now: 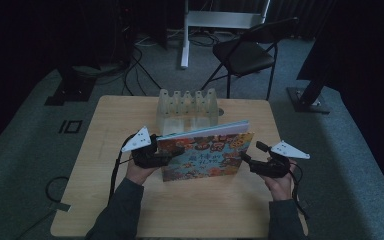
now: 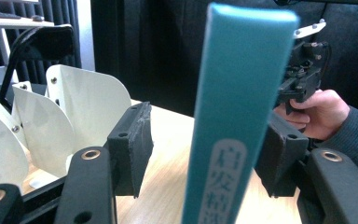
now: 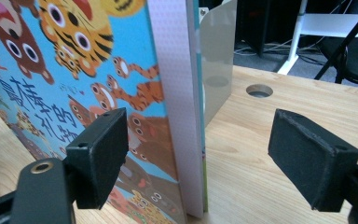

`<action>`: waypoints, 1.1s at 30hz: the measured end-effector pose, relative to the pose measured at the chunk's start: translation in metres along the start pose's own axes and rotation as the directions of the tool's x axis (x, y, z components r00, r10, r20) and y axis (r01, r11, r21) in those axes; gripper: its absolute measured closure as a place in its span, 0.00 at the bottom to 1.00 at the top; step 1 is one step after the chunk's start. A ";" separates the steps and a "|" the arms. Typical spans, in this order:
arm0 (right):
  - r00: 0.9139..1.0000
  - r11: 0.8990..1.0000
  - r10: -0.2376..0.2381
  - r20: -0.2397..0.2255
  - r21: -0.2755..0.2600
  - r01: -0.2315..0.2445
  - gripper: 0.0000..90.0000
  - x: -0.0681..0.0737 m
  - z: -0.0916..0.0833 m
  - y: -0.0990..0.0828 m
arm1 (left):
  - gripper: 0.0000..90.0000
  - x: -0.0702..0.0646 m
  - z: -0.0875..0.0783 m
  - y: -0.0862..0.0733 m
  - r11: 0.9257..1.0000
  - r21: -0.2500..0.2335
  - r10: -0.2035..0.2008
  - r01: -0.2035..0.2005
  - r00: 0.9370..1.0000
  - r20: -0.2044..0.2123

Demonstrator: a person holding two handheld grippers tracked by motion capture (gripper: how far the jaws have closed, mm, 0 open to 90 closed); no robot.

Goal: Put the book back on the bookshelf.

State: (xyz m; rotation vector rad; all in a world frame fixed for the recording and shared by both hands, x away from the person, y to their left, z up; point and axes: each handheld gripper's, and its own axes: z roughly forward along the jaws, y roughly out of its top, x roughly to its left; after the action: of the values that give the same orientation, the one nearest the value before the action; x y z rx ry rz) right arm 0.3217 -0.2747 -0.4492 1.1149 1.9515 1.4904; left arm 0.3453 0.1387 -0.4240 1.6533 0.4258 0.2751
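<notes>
1. While the picture book stands upright on its bottom edge at frame centre of the high view, its long axis runs left-right across the table, cover facing the person
2. Left gripper sits at the book's left end, the teal spine; in the left gripper view the spine stands between the two jaws, right pad looks against it, left pad clearly apart, so jaws are parted and not clamped, contact on the right is a judgement
3. Right gripper is just beside the book's right end, the page edge; in the right gripper view that edge stands between wide-open jaws, left pad near the cover, right pad well apart, gripping nothing
4. White slotted rack stands right behind the book, upper centre of frame, slots running front-back
5. Judgement: both grippers bracket the book's two ends, left is nearer to a hold; the next move likely turns on closing across the book's thin thickness, not along its length, then carrying it back toward the rack
</notes>
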 end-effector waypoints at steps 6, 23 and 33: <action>1.000 1.000 0.017 0.009 0.006 -0.017 0.22 -0.005 0.001 -0.006 | 0.48 -0.001 0.003 0.000 1.000 -0.024 0.009 -0.009 1.000 -0.008; 0.998 0.998 0.038 0.052 0.046 -0.040 0.22 -0.016 0.005 -0.023 | 0.56 -0.005 0.010 -0.006 0.999 -0.049 0.022 -0.023 1.000 -0.017; 0.996 0.996 0.051 0.069 0.075 -0.057 0.22 -0.021 0.009 -0.034 | 0.61 -0.006 0.012 -0.009 0.997 -0.077 0.025 -0.025 1.000 -0.010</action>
State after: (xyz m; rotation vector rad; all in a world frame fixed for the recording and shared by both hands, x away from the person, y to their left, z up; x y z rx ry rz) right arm 0.3296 -0.2898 -0.4868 1.2439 1.9619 1.3963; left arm 0.3436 0.1260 -0.4345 1.5832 0.3968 0.3138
